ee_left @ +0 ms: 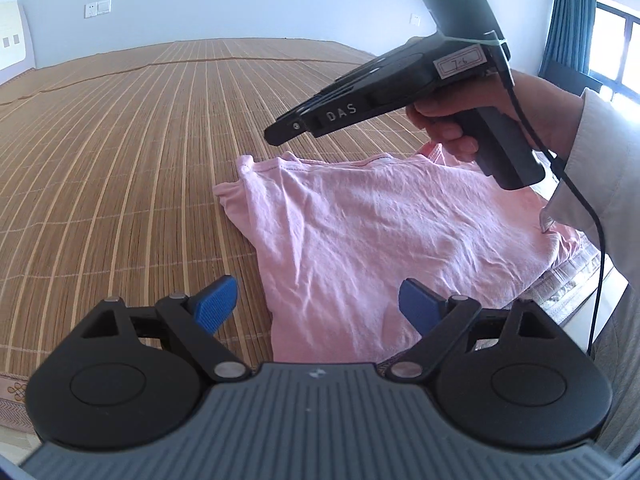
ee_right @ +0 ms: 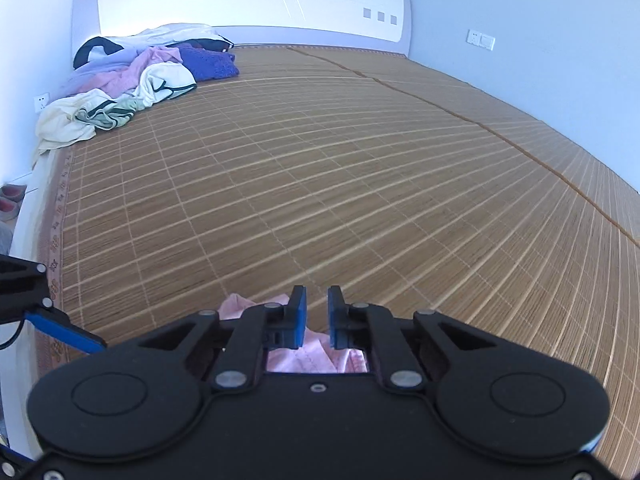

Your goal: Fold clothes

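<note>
Nearest the left wrist camera, the left claw stands wide, its blue fingers spread over the near edge of a pink shirt and gripping nothing. The shirt lies on the bed's bamboo mat close to the mat's near edge, creased, with one side already turned in along a fairly straight line, so it looks partly folded; whether more folds are wanted cannot be told from here.

The right claw is narrow, with a slim gap showing between its fingers. Pink cloth shows below and behind them, but I cannot tell whether any of it is pinched. In the left view a hand holds that gripper above the shirt's far edge.

A pile of clothes sits in the far corner of the bed, well apart from the shirt.

The risks, as I judge them: a claw that closes on only the top layer would pull the fold apart; lifting one edge without the other would skew the shirt; and dragging it toward the bed's edge could let the hem slide off.
</note>
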`<state>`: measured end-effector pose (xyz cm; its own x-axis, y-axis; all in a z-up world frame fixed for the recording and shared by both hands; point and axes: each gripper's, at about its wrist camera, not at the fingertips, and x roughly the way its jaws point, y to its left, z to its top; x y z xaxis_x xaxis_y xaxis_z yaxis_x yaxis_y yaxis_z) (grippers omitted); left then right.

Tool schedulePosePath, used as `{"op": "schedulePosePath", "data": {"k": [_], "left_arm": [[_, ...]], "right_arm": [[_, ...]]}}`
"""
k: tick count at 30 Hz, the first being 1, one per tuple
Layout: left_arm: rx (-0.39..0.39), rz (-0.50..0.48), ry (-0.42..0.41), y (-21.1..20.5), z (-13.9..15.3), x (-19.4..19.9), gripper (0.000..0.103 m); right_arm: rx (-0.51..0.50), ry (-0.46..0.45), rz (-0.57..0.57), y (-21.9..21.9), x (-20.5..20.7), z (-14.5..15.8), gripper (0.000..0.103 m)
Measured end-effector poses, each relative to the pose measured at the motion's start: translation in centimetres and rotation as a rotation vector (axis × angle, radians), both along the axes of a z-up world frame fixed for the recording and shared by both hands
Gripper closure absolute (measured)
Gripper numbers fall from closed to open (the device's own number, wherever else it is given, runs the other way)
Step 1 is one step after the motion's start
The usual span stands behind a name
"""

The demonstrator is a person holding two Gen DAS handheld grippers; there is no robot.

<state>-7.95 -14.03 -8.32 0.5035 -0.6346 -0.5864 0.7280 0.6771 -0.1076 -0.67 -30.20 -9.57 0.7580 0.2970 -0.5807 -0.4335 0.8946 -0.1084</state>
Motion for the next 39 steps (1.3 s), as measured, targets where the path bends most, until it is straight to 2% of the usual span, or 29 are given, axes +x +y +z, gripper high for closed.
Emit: {"op": "schedulePosePath", "data": {"k": [5,8,11,16,19,22,23,24,27,28,31,32,34,37,39], "left_arm": [[-0.015,0.025,-0.014,0.3,0.3,-0.2,0.012],[0.038,0.017,-0.023,-0.3,-0.1,-0.4,0.012],[0.122,0.027,-0.047,-0.9,-1.1,-0.5,0.012],[0.134,0.037,-0.038,-0.8,-1.4,-0.3,0.012],[0.141,0.04,-0.038,-0.4,-1.5,0.0,0.011],[0.142,0.045,-0.025,-0.2,-1.4,0.5,0.011],[0.146,0.048,-0.028,-0.2,-1.2,0.5,0.011],[0.15,0.051,-0.031,-0.3,-1.0,0.4,0.011],[0.149,0.051,-0.06,-0.6,0.0,0.0,0.011],[0.138,0.045,-0.065,-0.7,0.4,-0.2,0.011],[0.1,0.018,-0.07,-1.3,1.2,-0.7,0.011],[0.109,0.009,-0.065,-1.7,1.0,-0.8,0.011],[0.142,-0.006,-0.055,-2.3,0.5,-1.0,0.011],[0.193,-0.003,-0.043,-2.6,-0.5,-1.0,0.011],[0.211,0.024,-0.043,-2.3,-1.0,-0.7,0.01]], "right_arm": [[0.043,-0.015,-0.05,-2.0,-3.7,1.0,0.075],[0.077,-0.014,-0.044,-2.3,-7.7,0.8,0.069],[0.068,0.015,-0.039,-2.3,-11.2,-1.1,0.069],[0.001,0.043,-0.183,-3.6,-16.4,-4.9,0.069],[0.0,0.048,-0.266,-5.6,-19.8,-5.6,0.068],[-0.038,0.064,-0.4,-8.4,-22.8,-5.6,0.068],[-0.056,0.071,-0.444,-9.3,-23.7,-5.5,0.071],[-0.037,0.058,-0.467,-10.4,-24.9,-5.1,0.074],[0.042,0.002,-0.549,-12.3,-27.3,-3.8,0.07],[0.047,-0.013,-0.555,-12.4,-27.7,-3.5,0.069],[0.144,-0.027,-0.519,-12.9,-28.0,-3.6,0.067],[0.197,-0.025,-0.498,-13.0,-27.9,-3.9,0.066],[0.229,0.0,-0.471,-12.8,-27.1,-4.7,0.065],[0.179,0.032,-0.464,-11.9,-26.9,-5.5,0.065],[0.2,0.047,-0.441,-11.9,-27.3,-5.4,0.065]]}}
